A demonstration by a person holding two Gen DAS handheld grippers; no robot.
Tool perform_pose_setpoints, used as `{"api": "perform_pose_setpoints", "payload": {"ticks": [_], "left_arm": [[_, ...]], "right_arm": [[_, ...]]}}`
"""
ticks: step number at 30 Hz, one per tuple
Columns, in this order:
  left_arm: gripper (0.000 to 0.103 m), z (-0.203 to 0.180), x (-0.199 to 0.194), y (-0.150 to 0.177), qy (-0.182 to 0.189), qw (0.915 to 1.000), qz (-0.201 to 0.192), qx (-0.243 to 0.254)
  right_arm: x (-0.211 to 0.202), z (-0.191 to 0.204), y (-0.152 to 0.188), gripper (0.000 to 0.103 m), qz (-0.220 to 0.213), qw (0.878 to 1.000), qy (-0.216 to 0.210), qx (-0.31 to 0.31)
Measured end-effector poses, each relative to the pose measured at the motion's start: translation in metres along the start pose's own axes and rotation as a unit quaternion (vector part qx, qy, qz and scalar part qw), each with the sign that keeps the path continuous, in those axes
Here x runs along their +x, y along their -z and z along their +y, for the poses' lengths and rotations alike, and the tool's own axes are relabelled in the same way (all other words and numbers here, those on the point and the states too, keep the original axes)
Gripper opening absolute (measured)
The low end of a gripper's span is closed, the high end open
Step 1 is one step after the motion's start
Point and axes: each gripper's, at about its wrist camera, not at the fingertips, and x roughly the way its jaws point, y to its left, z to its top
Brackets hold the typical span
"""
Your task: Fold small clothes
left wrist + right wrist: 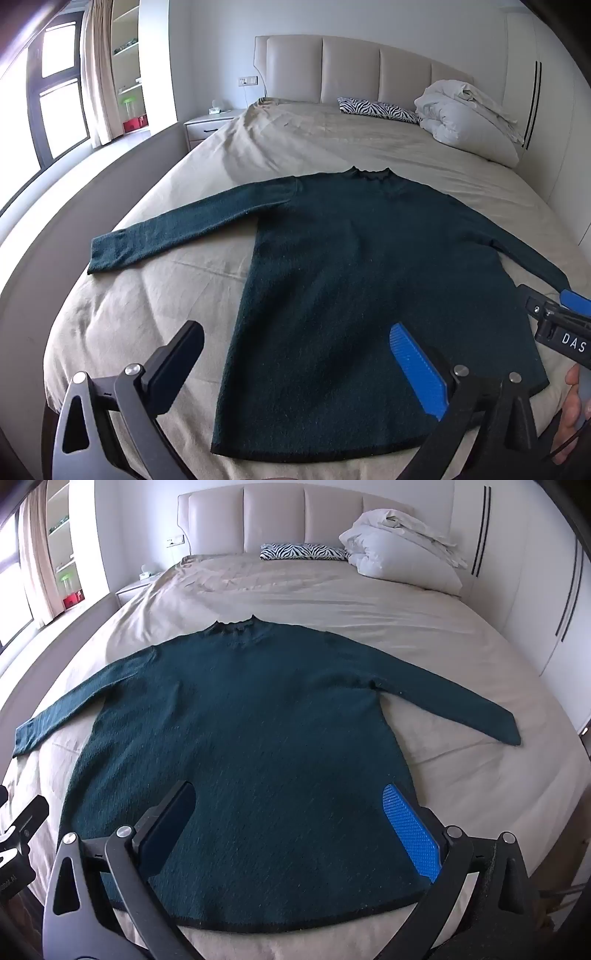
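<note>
A dark teal long-sleeved sweater (351, 266) lies flat on the beige bed sheet (280, 147), collar toward the headboard, both sleeves spread out. It also fills the right wrist view (266, 746). My left gripper (295, 350) is open and empty, hovering above the sweater's lower left part near the hem. My right gripper (291, 812) is open and empty above the sweater's lower middle; it shows at the right edge of the left wrist view (561, 321), near the right sleeve's cuff.
A zebra-print pillow (303, 552) and a bundled white duvet (402, 550) lie by the padded headboard (277, 517). A nightstand (210, 125) stands left of the bed, with a window and shelves beyond. Beige sheet (480, 775) surrounds the sweater.
</note>
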Motion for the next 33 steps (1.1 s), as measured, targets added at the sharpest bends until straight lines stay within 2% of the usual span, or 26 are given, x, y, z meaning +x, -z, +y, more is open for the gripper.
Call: {"api": "perform_pose_setpoints", "payload": {"ticks": [12,33], "left_arm": [[0.103,-0.002,-0.002,-0.004,-0.004,1.0,-0.003,0.003],[0.103,-0.002,-0.003,-0.001,-0.001,1.0,-0.005,0.002]], "right_arm": [[0.003,0.008,0.011,0.103,-0.005,1.0,0.007,-0.003],[0.003,0.006,0.01,0.103,0.001,1.0,0.006,-0.01]]}}
